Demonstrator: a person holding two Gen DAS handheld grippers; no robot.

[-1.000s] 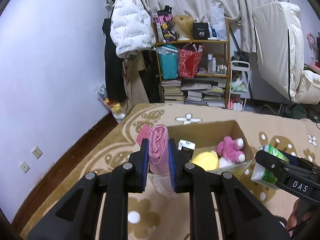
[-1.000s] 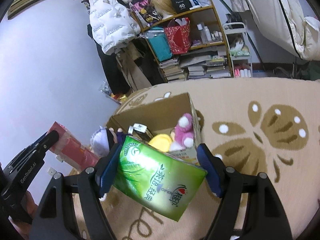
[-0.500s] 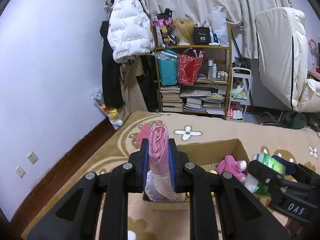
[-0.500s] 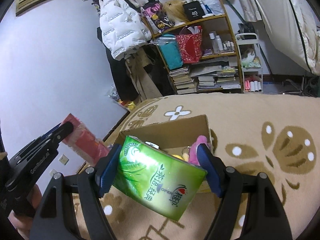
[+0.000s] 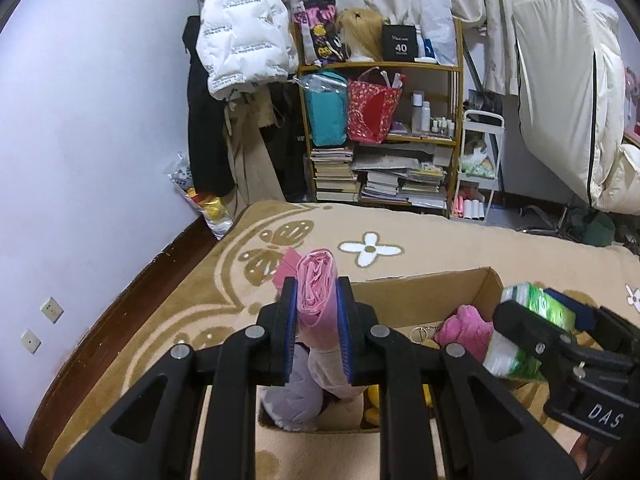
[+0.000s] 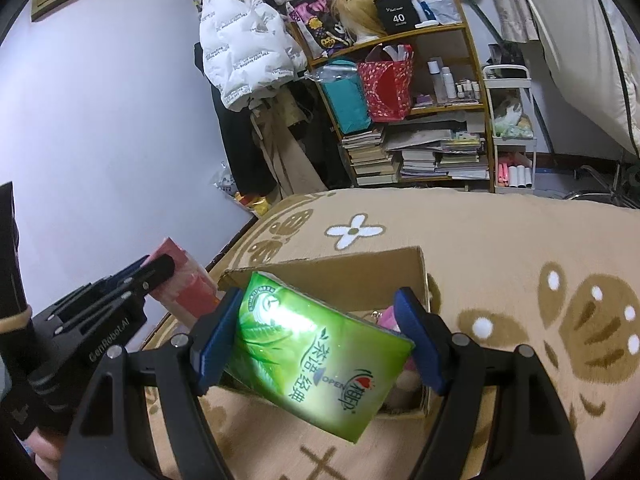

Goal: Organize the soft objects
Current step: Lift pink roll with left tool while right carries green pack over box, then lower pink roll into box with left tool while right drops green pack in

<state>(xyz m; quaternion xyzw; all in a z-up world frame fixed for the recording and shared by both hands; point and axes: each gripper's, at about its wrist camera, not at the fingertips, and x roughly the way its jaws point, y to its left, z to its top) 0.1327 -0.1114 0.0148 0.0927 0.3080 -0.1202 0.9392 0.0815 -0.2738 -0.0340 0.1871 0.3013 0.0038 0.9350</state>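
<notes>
The black right gripper (image 5: pixel 560 312) reads "DAS", the black left gripper (image 6: pixel 156 276) "GenRobot.AI", the green plastic tissue pack (image 6: pixel 316 356) "OPEN", and the far black shelf box (image 5: pixel 401 43) "40".

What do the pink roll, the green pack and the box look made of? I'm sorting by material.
Pink roll: thin plastic film, probably bags; glossy, creased folds. Green pack: printed plastic wrap, likely around tissues; shiny glare, and it dents under the right gripper. Box: matte brown corrugated cardboard, with raw-edged flaps.

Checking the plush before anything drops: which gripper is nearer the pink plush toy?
Right. The right gripper, holding the green tissue pack, is beside the pink plush toy; the left gripper is farther left.
</notes>
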